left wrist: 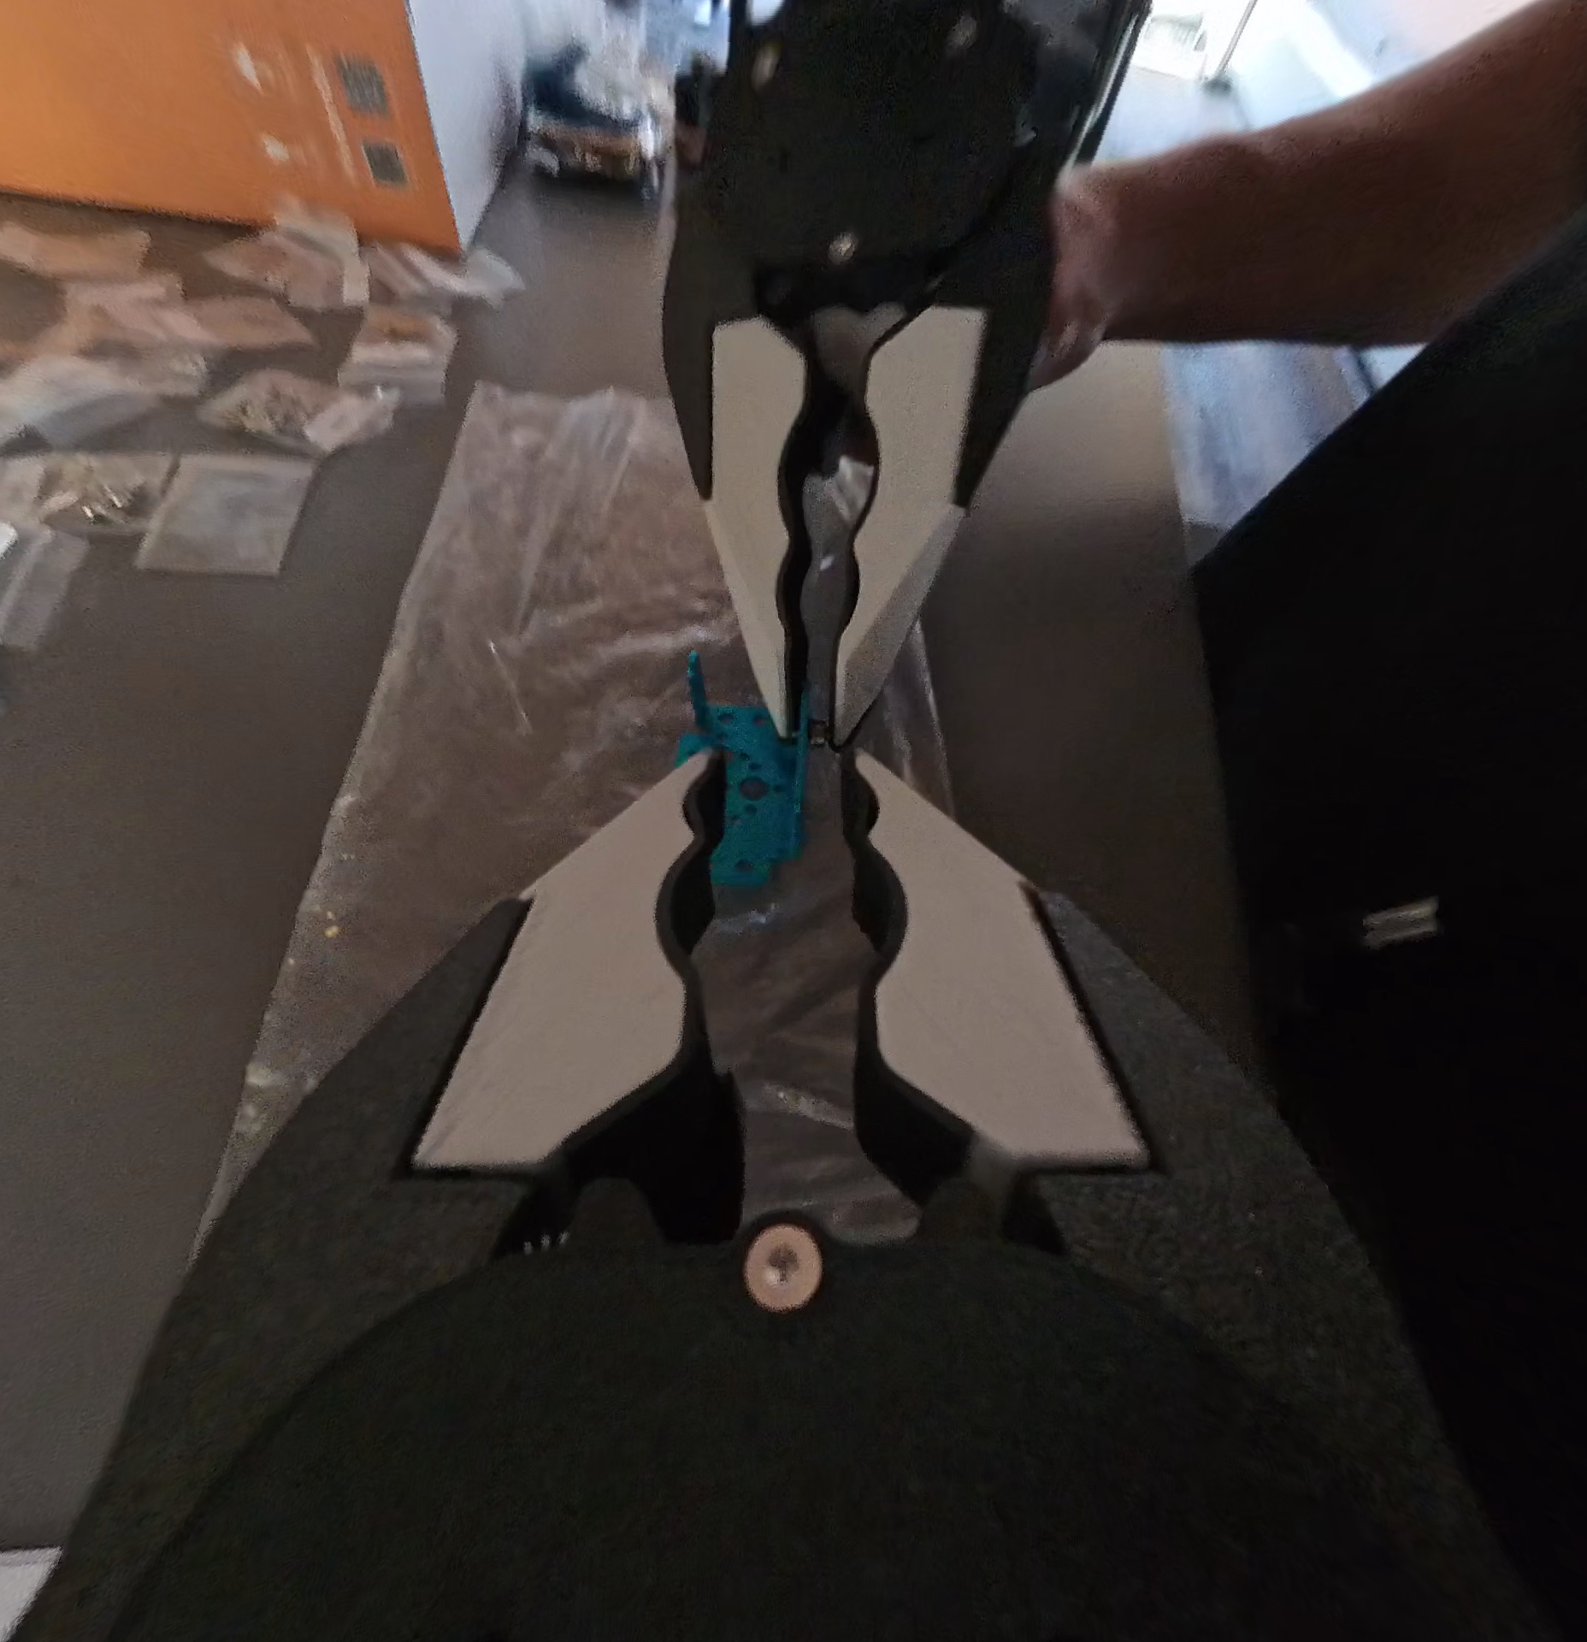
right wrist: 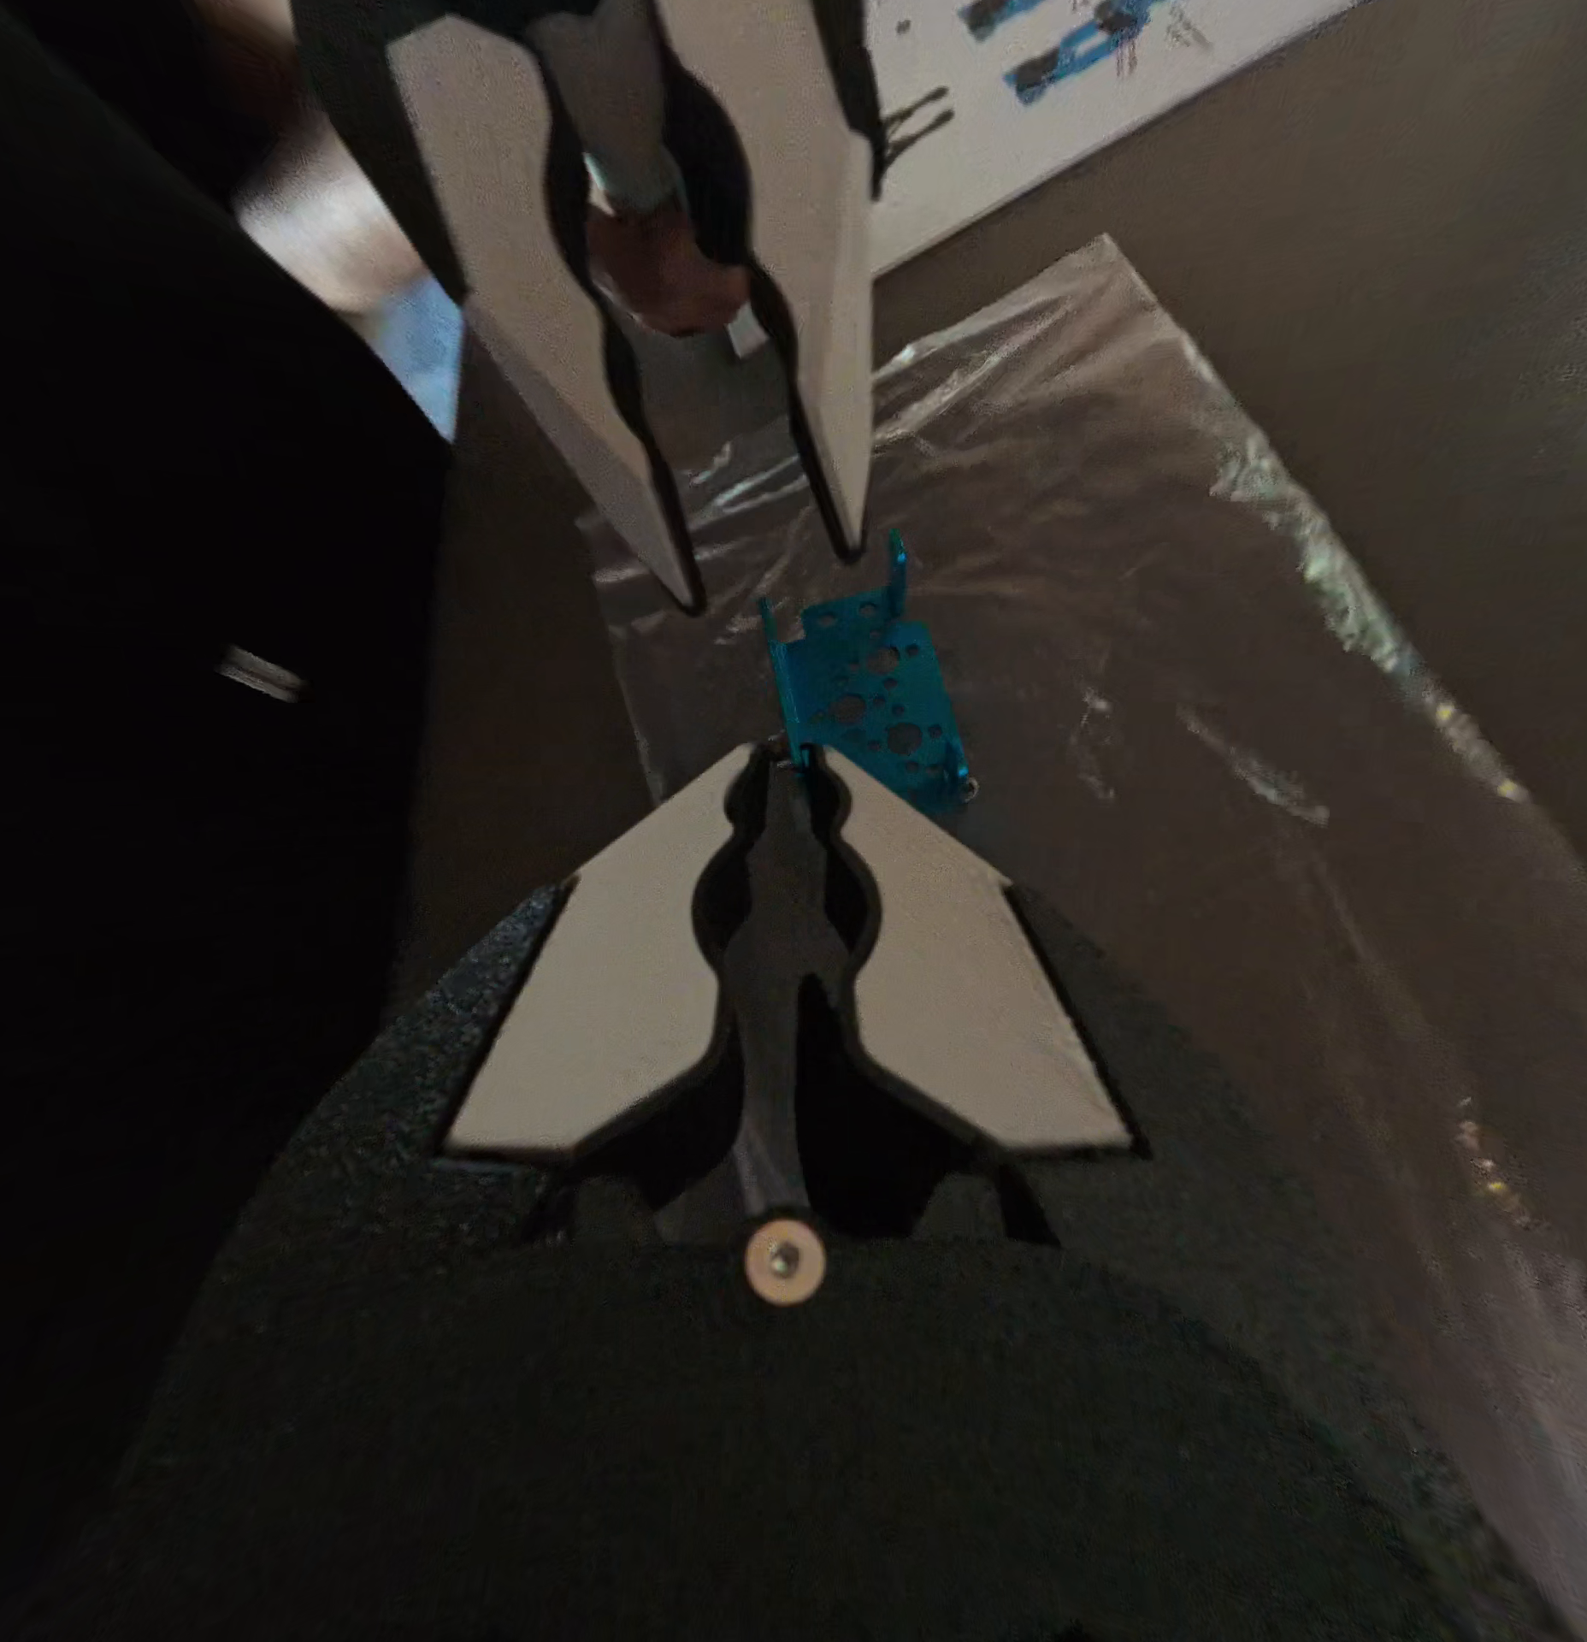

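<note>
Right tongs (right wrist: 785, 755) clamp a dark tool (right wrist: 777, 960), seemingly a driver, against the teal bracket (right wrist: 870, 702); left tongs (left wrist: 781, 764) gape beside it.

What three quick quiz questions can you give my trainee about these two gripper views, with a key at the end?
1. True or false: the left gripper is shut on the blue bracket.
2. What does the right gripper hold? A: a slim dark tool. B: a cup. C: nothing.
3. Fill the gap: beneath the blue bracket lies a clear ____ sheet.

Key: 1 false, it is open, with its fingertips apart from the bracket. 2 A, with the tool's tip at the bracket's edge. 3 plastic.
</note>
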Demonstrator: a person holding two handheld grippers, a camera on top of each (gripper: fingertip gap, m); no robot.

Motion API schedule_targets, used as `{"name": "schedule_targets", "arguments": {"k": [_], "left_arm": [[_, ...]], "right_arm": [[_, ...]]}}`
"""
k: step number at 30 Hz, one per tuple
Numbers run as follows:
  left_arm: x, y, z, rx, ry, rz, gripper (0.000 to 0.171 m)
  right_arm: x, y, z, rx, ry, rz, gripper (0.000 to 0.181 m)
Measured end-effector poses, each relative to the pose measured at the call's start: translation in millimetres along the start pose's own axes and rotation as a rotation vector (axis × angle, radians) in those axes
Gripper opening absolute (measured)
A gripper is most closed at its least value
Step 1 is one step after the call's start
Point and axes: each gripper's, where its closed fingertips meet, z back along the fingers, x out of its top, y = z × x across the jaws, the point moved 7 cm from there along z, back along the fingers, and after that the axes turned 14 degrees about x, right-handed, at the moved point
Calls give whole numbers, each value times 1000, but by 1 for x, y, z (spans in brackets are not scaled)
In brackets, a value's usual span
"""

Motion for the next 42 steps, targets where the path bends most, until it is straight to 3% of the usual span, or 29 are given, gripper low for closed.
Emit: {"name": "schedule_targets", "arguments": {"k": [2, 5, 7, 12, 16, 18, 21, 25, 33, 42], "left_arm": [[-10, -6, -5, -3, 63, -49, 21], [-17, -11, -9, 55, 124, -149, 19], [-23, -12, -13, 108, 192, -225, 9], [-28, -18, -15, 110, 247, -323, 2], [-30, -20, -11, 89, 251, -396, 1], [-30, -19, -9, 112, 263, -394, 2], [-28, -19, -8, 190, 285, -346, 28], [-25, -28, -5, 304, 270, -264, 31], [-26, -41, 7, 420, 227, -128, 31], [-27, -40, -3, 446, 276, -260, 28]], "right_arm": [[-1, -1, -11, -105, 52, 99, 8], [1, -1, -21, -145, 63, 146, 8], [2, 1, -23, -170, 48, 160, 8], [-4, 4, -28, -152, 71, 118, 15], [-1, 8, -3, -114, -9, 142, 20], [-3, -2, 11, -121, 21, 133, 20], [-1, -18, 16, -144, 164, 140, 22], [4, -29, 2, -164, 349, 242, 15], [9, -33, -6, -80, 399, 278, 14], [6, -34, -3, -65, 362, 265, 1]]}}
